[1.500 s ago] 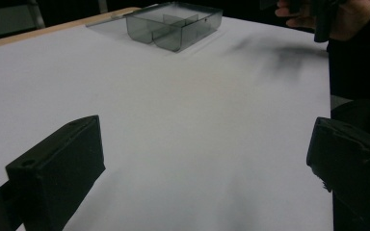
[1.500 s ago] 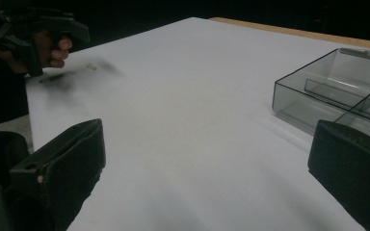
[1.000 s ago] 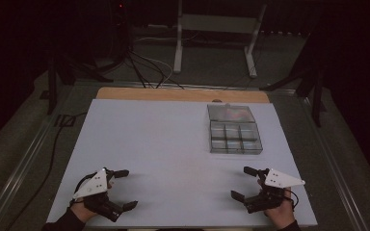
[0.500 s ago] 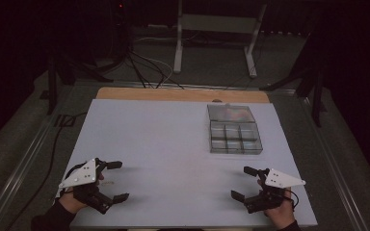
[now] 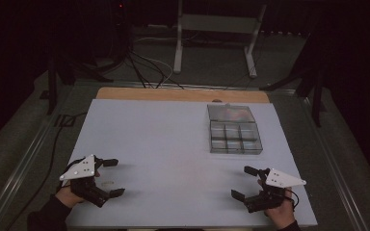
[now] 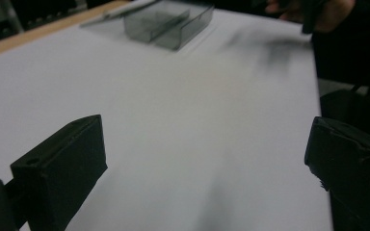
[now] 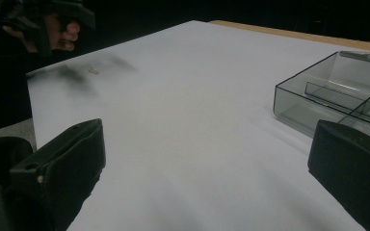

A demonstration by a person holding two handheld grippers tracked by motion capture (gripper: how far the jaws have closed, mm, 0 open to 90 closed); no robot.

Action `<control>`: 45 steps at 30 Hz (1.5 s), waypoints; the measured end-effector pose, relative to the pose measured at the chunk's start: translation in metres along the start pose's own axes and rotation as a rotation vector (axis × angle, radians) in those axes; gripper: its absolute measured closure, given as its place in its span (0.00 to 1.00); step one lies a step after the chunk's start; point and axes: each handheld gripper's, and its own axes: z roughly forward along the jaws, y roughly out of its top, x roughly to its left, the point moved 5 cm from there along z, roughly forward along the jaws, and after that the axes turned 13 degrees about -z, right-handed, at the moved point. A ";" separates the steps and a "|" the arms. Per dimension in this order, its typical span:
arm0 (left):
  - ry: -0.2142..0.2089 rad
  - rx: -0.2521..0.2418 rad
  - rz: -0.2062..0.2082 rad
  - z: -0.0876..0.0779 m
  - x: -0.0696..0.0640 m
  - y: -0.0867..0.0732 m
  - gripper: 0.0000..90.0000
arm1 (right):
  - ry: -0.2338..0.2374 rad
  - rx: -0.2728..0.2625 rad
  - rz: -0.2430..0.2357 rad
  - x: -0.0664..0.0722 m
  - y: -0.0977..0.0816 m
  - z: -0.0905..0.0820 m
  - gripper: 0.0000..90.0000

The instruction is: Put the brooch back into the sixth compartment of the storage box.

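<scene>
A clear plastic compartment box (image 5: 234, 138) lies on the white table top (image 5: 164, 139) at the right rear, its lid (image 5: 230, 113) folded back. The same box shows in the left gripper view (image 6: 168, 21) and the right gripper view (image 7: 337, 91). My left gripper (image 5: 113, 177) is at the front left, open, nothing held (image 6: 204, 163). A tiny pale item (image 5: 108, 183) lies on the table between its jaws (image 7: 94, 71); what it is I cannot tell. My right gripper (image 5: 242, 182) stands open and empty at the front right (image 7: 204, 168).
A wooden strip (image 5: 173, 94) borders the table's far edge. Beyond it stand a metal stand (image 5: 217, 29) and cables (image 5: 144, 67) on the dark floor. The other hand appears far off in each gripper view (image 6: 313, 9) (image 7: 53, 24).
My left gripper has shifted a little to the left and slightly away from the front edge. The right gripper has stayed where it was.
</scene>
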 end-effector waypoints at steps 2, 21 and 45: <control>0.015 0.015 -0.006 -0.001 0.006 -0.005 0.03 | 0.000 0.000 -0.001 0.000 0.000 0.000 0.00; 0.094 0.143 -0.075 -0.022 0.035 -0.027 0.11 | 0.002 -0.002 0.005 0.000 0.000 0.000 0.00; 0.158 0.244 -0.063 -0.020 0.049 -0.052 0.56 | -0.002 0.001 0.004 -0.001 0.000 -0.001 0.00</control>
